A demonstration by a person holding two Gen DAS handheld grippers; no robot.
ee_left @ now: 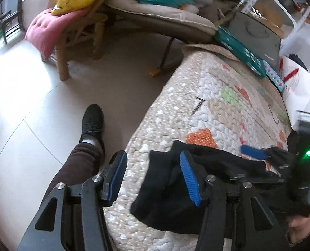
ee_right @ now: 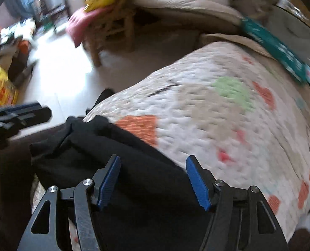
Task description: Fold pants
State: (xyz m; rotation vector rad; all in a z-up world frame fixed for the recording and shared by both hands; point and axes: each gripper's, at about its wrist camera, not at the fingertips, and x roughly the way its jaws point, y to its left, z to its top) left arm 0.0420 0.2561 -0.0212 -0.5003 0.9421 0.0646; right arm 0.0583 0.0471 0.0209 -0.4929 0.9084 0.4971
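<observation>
Both tongs stand released, nothing pinched between their blue pads. Left tongs hang with one finger past the mattress edge at 9 o'clock and the other over the dark cloth; right tongs are spread above the same cloth, apparently lining up to take a fresh edge.

Largest here is the quilted mattress, patterned with orange and green patches, which serves as the folding surface. On its near edge, at 6 o'clock in both views, lie the black pants, bunched and creased rather than flat, so the fold looks barely begun or in need of smoothing. Beyond, at 12 o'clock, a wooden chair carries pink and yellow cushions. At 8 o'clock in the left view, the person's shoe rests on the tiled floor beside the mattress.
</observation>
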